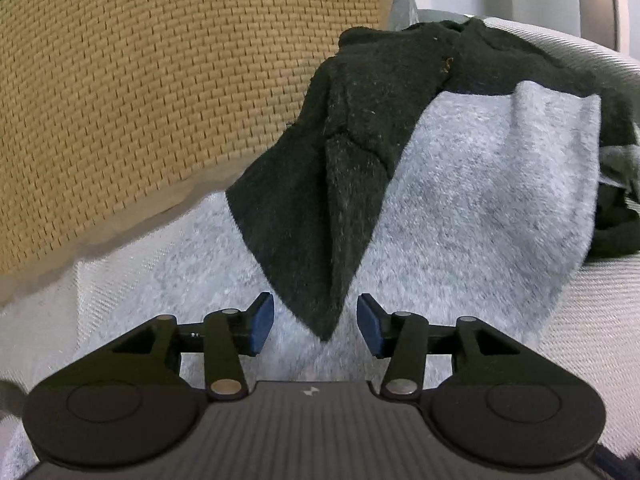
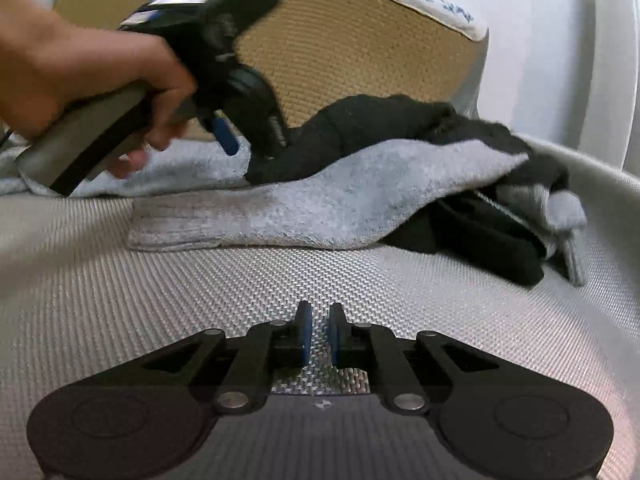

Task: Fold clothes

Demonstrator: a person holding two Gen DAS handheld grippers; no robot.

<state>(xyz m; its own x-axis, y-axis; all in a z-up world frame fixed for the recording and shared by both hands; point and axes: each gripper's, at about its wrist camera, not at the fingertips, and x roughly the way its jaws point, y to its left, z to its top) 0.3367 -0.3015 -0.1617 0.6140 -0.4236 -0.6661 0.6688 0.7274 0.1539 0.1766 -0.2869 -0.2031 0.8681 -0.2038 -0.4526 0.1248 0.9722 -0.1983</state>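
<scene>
A pale woven surface (image 2: 160,280) is seen spreading under everything in both wrist views. A tan woven cushion (image 1: 160,80) with a white edge is propped at the back, and its lower part is touched by the clothes. A light grey fleecy garment (image 1: 480,200) is laid across the surface in front of the cushion; in the right wrist view its ribbed hem (image 2: 180,228) is turned toward the camera. A black fleecy garment (image 1: 360,120) is draped over the grey one, with a pointed corner hanging down toward the left gripper (image 1: 316,324), and more black cloth is bunched under the grey garment's far right end. The left gripper is held low over the grey garment with its blue-padded fingers spread on either side of the black corner, nothing being pinched. In the right wrist view it is seen gripped by a person's hand (image 2: 80,80). The right gripper (image 2: 320,336) is held over bare surface, near the grey hem, its fingers drawn almost together with only a narrow gap and nothing between them.
</scene>
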